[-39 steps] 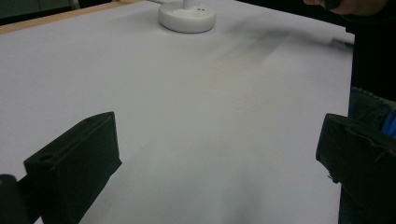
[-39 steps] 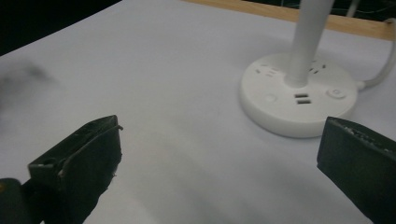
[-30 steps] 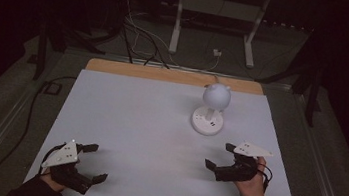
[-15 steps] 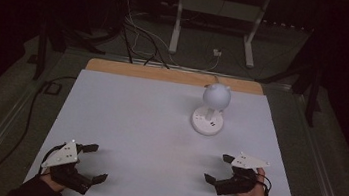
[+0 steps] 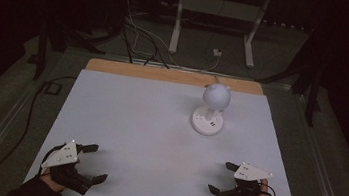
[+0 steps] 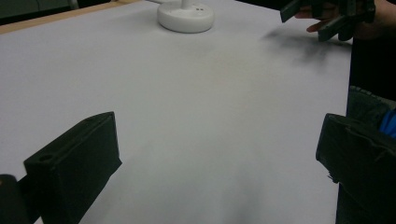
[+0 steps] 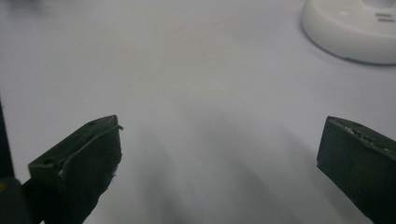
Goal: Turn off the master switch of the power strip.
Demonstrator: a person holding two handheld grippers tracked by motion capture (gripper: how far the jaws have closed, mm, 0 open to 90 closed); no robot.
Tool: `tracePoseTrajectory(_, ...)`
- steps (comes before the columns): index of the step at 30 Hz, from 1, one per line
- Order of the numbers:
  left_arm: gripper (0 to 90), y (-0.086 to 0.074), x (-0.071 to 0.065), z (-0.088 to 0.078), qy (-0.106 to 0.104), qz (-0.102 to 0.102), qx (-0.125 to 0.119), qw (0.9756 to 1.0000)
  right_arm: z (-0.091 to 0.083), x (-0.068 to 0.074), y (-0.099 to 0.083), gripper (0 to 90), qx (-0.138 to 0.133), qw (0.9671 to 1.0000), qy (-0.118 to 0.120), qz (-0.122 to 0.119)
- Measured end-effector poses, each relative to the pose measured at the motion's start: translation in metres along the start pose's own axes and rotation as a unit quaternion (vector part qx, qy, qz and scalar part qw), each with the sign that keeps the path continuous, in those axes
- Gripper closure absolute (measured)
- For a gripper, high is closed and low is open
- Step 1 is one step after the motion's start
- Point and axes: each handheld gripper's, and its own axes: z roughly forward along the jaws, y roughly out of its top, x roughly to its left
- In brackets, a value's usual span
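While the left tool stays put, the right tool has drawn back from the small white round-headed lamp toward the near edge of the white tabletop; both gape empty, suggesting the work there is over.

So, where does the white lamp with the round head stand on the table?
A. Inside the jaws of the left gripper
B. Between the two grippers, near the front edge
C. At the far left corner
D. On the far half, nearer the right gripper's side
D: in the high view the white lamp stands on the far half of the table, toward the right gripper, apart from both grippers.

Glossy white plastic lamp on a smooth matt white table; wooden far edge.
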Motion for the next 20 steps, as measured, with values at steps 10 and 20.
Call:
tracePoseTrajectory(10, 0.1, -0.0004, 0.0002, 0.0008, 0.0, -0.001, 0.002, 1.0, 0.0083, -0.0018, -0.0047, 0.0, 0.042, 0.9991, 0.006, 0.004)
tracePoseTrajectory(20, 0.1, -0.0002, -0.0001, 0.001, 0.0, 0.0, 0.002, 1.0, 0.0075, -0.003, -0.0033, 0.0, 0.034, 0.9994, 0.0, 0.009)
